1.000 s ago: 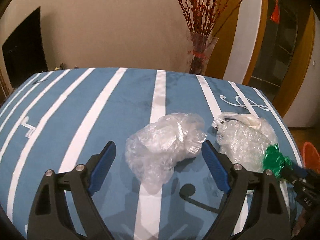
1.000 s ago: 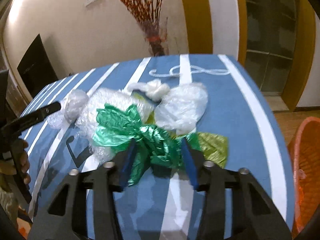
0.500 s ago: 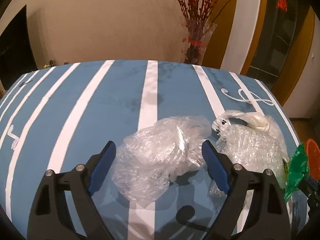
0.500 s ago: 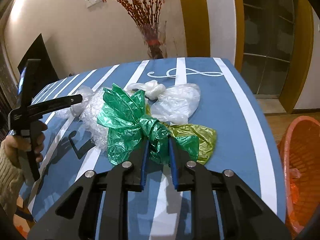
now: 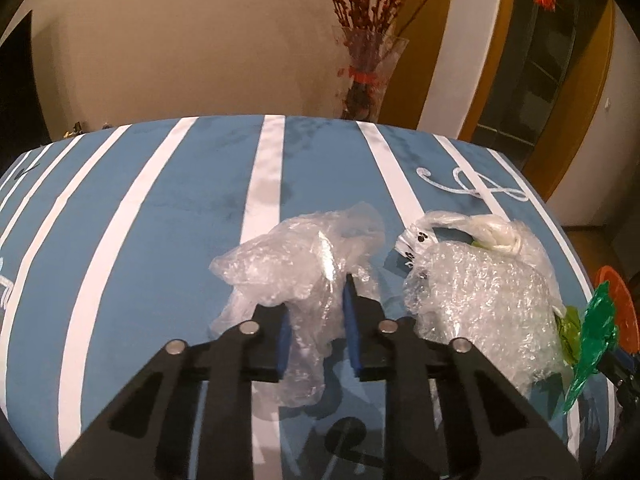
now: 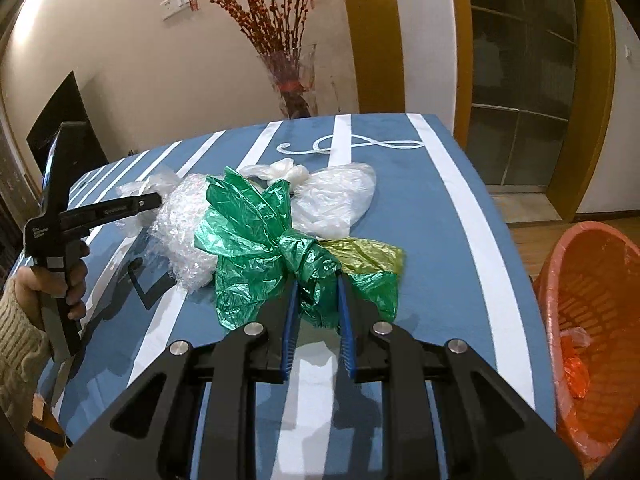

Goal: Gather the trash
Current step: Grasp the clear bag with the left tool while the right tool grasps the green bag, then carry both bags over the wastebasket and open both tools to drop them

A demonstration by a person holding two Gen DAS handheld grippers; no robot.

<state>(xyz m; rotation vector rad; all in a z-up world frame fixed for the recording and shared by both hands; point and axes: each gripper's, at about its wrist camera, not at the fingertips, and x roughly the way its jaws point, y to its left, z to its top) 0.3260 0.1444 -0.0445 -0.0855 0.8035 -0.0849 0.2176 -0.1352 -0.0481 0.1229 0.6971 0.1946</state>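
My left gripper [image 5: 314,300] is shut on a crumpled clear plastic bag [image 5: 296,264] on the blue striped table [image 5: 160,220]. A bubble-wrap wad [image 5: 488,300] and a knotted white bag [image 5: 492,232] lie to its right. My right gripper [image 6: 316,300] is shut on a knotted green plastic bag [image 6: 260,240], held just above the table. A yellow-green bag [image 6: 368,254] lies under it. The bubble wrap [image 6: 180,228] and a white bag [image 6: 336,200] lie behind. The left gripper [image 6: 148,200] shows at the left of the right wrist view.
An orange basket [image 6: 592,304] with orange scraps stands off the table's right edge. A glass vase of red branches [image 5: 368,76] stands beyond the far edge. A doorway is at the back right.
My left gripper moved forward and closed on the clear bag. My right gripper closed on the green bag and lifted it slightly.
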